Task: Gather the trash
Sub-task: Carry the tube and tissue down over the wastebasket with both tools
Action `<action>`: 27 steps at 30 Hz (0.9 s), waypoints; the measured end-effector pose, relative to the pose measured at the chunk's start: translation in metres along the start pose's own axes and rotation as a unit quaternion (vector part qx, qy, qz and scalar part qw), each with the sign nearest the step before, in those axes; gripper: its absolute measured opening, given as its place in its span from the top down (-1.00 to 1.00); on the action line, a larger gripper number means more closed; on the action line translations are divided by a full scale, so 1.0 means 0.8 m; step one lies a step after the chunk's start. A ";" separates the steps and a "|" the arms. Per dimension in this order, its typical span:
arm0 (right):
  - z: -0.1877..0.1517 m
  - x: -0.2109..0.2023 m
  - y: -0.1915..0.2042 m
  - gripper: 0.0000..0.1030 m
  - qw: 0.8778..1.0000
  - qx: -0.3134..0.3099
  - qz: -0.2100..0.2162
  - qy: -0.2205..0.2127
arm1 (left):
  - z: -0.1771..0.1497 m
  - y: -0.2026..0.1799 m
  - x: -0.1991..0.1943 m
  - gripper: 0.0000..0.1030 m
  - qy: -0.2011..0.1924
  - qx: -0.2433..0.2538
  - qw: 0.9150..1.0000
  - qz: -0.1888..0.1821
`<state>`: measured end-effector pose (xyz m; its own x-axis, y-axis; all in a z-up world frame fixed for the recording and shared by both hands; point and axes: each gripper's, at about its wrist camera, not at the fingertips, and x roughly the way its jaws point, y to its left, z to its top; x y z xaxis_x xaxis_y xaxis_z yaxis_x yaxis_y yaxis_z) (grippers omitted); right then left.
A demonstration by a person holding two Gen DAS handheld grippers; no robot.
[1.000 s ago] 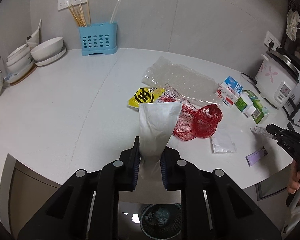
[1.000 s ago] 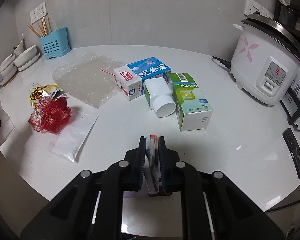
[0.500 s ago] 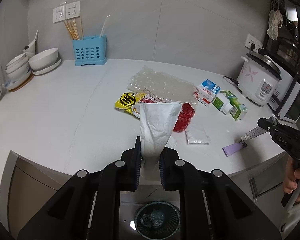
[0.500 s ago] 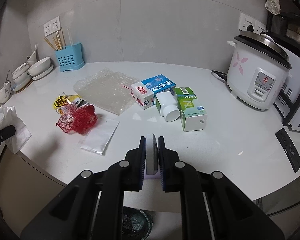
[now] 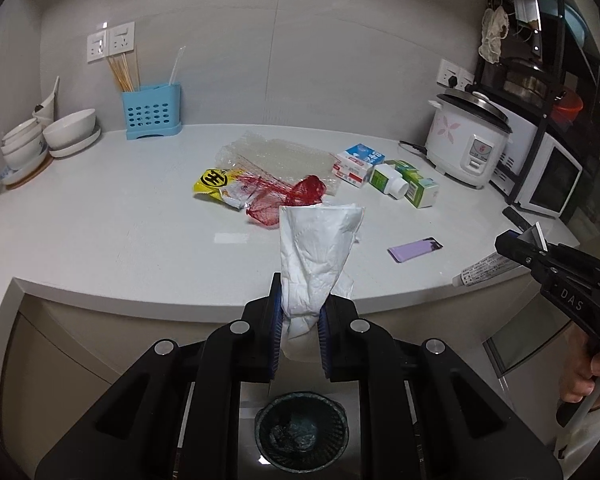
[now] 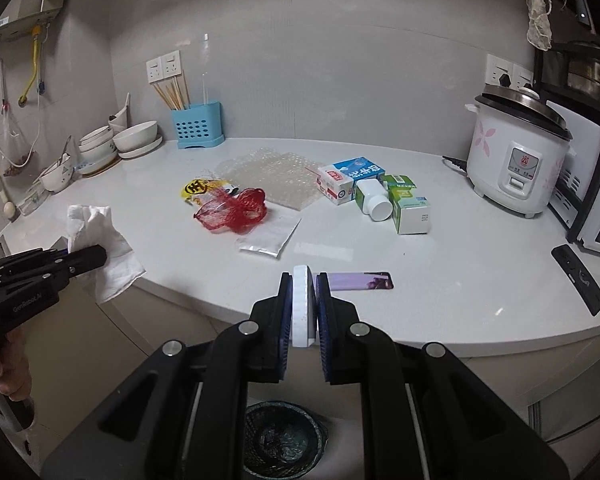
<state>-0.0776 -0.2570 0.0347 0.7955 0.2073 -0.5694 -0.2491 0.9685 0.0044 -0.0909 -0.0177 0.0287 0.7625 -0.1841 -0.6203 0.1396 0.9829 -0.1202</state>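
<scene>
Left claw [image 5: 298,320]: closed on a crumpled white tissue [image 5: 316,248], which stands up from between the pads, held off the front edge of the bench [image 5: 100,232]. In the right wrist view the same tissue [image 6: 100,240] hangs from the claw tip at the bench's left edge.

Right claw [image 6: 304,312]: closed on a thin white tube [image 6: 303,304], seen end-on between the blue pads. From the left wrist view the tube [image 5: 486,268] shows printed text and points down toward the bench edge; a hand [image 5: 584,376] grips the claw handle below.

A dark mesh waste bin [image 5: 300,432] sits on the floor, below and in front of the bench; both claws are held above it. Contents look like crumpled dark material, not identifiable.

Trash on the bench: red net bag [image 6: 236,210] touching a yellow snack wrapper [image 6: 198,190]; bubble wrap sheet [image 6: 268,174] behind them; a clear flat pouch [image 6: 270,234] just beside the net; a purple packet [image 6: 360,281] near the front edge. Farther right, a blue-and-white milk carton [image 6: 350,178], a white bottle [image 6: 374,202] lying on its side, and a green box [image 6: 408,208], all touching.

Rice cooker [image 6: 518,160] stands at the right end.
</scene>
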 end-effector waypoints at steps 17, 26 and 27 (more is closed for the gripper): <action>-0.166 0.031 0.035 0.78 0.999 0.015 0.018 0.031 | -0.176 -0.024 0.050 0.71 0.025 0.032 0.999 -0.021; -0.272 0.135 0.046 0.78 0.996 0.027 -0.005 0.088 | -0.258 -0.003 0.162 0.71 0.070 0.003 0.997 -0.036; -0.283 0.147 0.045 0.78 0.995 0.029 -0.008 0.095 | -0.266 -0.001 0.174 0.71 0.074 0.001 0.997 -0.038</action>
<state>-0.1183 -0.2291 -0.2183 0.6790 0.1680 -0.7147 -0.2011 0.9788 0.0391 -0.1191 -0.0455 -0.2227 0.6481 -0.2571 -0.7168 0.1949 0.9659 -0.1702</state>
